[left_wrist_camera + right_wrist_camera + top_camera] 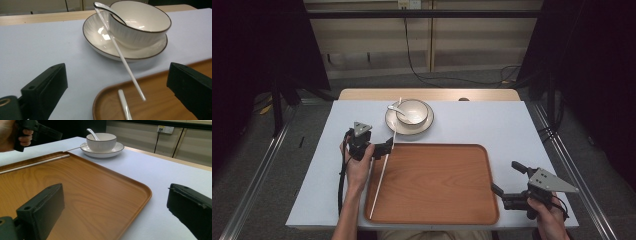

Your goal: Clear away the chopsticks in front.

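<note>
Left tongs (388, 146): released, jaws spread wide with nothing pinched between them; held in the person's left hand (358, 162) at the tray's far left corner, just beside the chopsticks.
Right tongs (507, 178): released, jaws wide apart and gripping nothing; held low at the tray's right edge in the right hand (548, 210), well apart from the dishes.
First chopstick (380, 181): white, lying inside the tray along its left side, running from the near left corner toward the far left corner; in the left gripper view its far tip (124, 105) rests on the wood just inside the rim.
Second chopstick (396, 120): white, propped at a slant with its far end on the plate's rim next to the bowl; in the left gripper view (120, 53) its near end hangs above the tray's corner, not touching the wood.
Tray (447, 210): brown wood with rounded corners, on the near half of the tabletop.
Plate (424, 127): cream with a dark rim, beyond the tray's far edge, carrying the bowl.
Bowl (416, 111): cream, dark rim, upright in the middle of the plate.
Spoon (395, 109): white, sitting in the bowl with its handle sticking out over the left rim.
Tabletop (507, 122): pale blue-grey sheet over a wooden top.
</note>
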`<state>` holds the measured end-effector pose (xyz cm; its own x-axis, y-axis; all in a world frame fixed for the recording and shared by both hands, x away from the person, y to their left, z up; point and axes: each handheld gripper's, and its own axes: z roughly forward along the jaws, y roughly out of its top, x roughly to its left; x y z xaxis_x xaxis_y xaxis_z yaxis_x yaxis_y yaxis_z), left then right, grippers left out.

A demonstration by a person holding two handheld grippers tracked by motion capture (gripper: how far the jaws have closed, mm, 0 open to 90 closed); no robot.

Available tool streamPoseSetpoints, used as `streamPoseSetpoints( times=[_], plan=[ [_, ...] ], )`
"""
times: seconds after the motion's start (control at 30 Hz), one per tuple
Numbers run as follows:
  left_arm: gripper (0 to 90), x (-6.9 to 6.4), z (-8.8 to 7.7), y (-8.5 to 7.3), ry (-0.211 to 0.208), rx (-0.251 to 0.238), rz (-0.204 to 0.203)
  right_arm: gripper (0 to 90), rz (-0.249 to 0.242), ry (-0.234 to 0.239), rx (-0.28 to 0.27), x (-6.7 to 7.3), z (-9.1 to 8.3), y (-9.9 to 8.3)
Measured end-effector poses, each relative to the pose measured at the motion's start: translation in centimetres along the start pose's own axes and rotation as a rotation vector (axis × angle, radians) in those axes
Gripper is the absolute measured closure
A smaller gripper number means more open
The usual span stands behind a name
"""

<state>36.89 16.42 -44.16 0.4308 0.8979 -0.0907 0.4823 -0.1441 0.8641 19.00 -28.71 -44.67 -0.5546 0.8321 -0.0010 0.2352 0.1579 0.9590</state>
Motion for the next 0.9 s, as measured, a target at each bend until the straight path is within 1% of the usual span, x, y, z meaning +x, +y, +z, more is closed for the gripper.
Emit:
streamPoseSetpoints(
  times=[0.1,0.13,0.17,0.2,0.23,0.27,0.3,0.33,0.37,0.4,0.43,0.5,0.6,0.63,0.67,0.7,0.77,0.8,0.83,0.9],
  plan=[
    [2.8,-0.1,0.7,0.8,0.001,0.001,0.008,1.2,0.001,0.003,-0.001,0.0,0.0,0.0],
    [3.2,-0.1,0.8,1.0,0.009,-0.007,0.016,1.2,-0.001,0.004,0.001,0.0,0.0,0.0],
    [3.1,-0.2,1.1,1.2,0.017,-0.015,0.037,1.2,0.004,0.005,0.002,0.0,0.0,0.0],
    [2.3,-0.3,1.3,1.4,0.015,-0.011,0.05,1.2,-0.001,0.005,-0.001,0.0,0.0,0.0],
    [2.0,-0.2,1.8,1.6,0.023,-0.003,0.058,1.2,0.003,0.007,0.001,0.0,0.0,0.0],
    [2.4,-0.2,2.0,1.7,0.033,-0.006,0.051,1.2,0.004,0.01,0.001,0.0,0.0,0.0],
    [3.0,-0.1,2.2,1.8,0.047,-0.012,0.054,1.2,-0.004,0.011,0.0,0.0,0.1,0.0],
    [2.2,-0.1,2.4,1.9,0.049,-0.002,0.063,1.2,-0.006,0.012,0.002,0.0,0.1,0.0],
    [2.3,0.1,2.6,2.0,0.047,0.019,0.072,1.2,-0.003,0.012,0.0,0.0,0.1,0.0],
    [3.1,0.2,2.9,2.1,0.041,0.024,0.075,1.2,-0.002,0.011,0.001,0.0,0.1,0.0],
    [3.2,0.4,3.2,2.2,0.038,0.019,0.071,1.2,-0.001,0.013,0.003,0.0,0.1,0.0],
    [3.9,0.6,3.6,2.2,0.048,0.013,0.075,1.2,-0.006,0.01,0.007,-0.1,0.1,0.0],
    [3.8,0.6,3.8,2.2,0.038,0.012,0.086,1.2,-0.001,0.015,0.004,0.0,0.1,0.0],
    [3.8,0.6,3.9,2.1,0.034,0.015,0.099,1.2,-0.001,0.014,0.008,0.0,0.1,0.0],
    [3.8,0.6,4.1,2.1,0.037,0.021,0.103,1.2,-0.005,0.011,0.008,-0.1,0.1,-0.1],
    [3.9,0.6,4.3,2.0,0.041,0.027,0.1,1.2,-0.003,0.011,0.009,-0.1,0.1,-0.1],
    [3.9,0.7,4.8,2.0,0.013,0.042,0.095,1.2,-0.003,0.012,0.008,0.0,0.2,0.0],
    [3.8,0.7,5.0,2.1,0.021,0.05,0.098,1.2,-0.003,0.011,0.009,0.0,0.1,-0.1],
    [4.0,0.6,5.2,2.2,0.03,0.06,0.117,1.2,0.0,0.011,0.006,0.0,0.2,-0.1],
    [4.4,0.5,5.5,2.3,0.025,0.059,0.129,1.2,0.0,0.012,0.006,0.0,0.1,-0.1]
  ],
)
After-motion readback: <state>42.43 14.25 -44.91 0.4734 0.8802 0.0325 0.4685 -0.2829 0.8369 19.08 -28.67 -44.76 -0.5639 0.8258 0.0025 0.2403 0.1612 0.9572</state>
